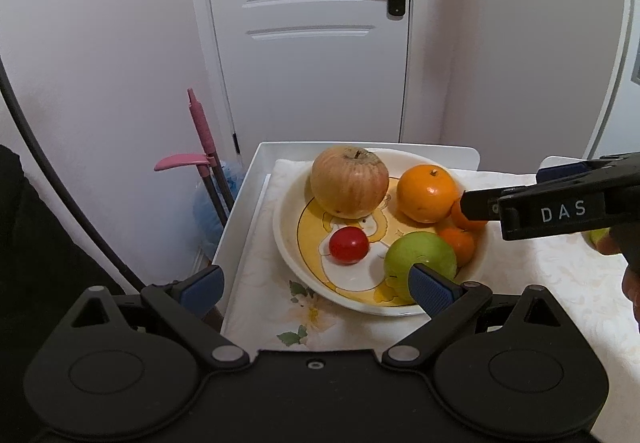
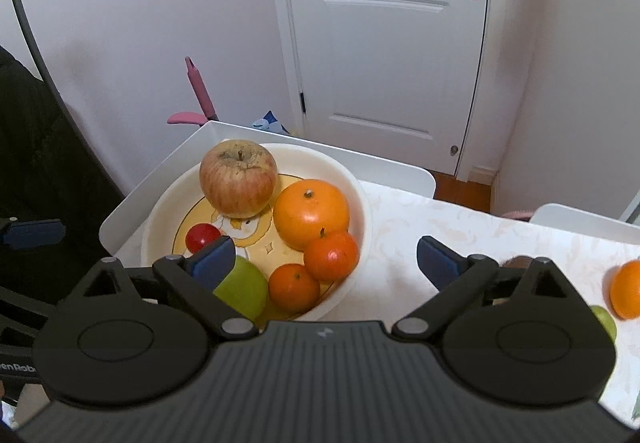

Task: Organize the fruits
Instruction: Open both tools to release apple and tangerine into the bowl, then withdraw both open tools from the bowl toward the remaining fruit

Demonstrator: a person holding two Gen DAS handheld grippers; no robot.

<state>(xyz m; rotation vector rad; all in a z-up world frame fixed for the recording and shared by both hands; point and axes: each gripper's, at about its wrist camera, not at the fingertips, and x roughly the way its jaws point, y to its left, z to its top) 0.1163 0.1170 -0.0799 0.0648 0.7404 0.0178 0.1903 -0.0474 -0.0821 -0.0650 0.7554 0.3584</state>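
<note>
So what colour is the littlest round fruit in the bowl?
Shiny red: the small tomato lying in the bowl, clearest in the left wrist view.

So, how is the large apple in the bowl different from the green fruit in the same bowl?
The large apple is dull red and yellow with streaks; the green fruit is plain bright green. The large apple looks bigger than the green fruit. The apple sits at the bowl's far side with its stem up; the green fruit lies at the near side, partly hidden behind a finger. Both are round and rest inside the bowl.
</note>
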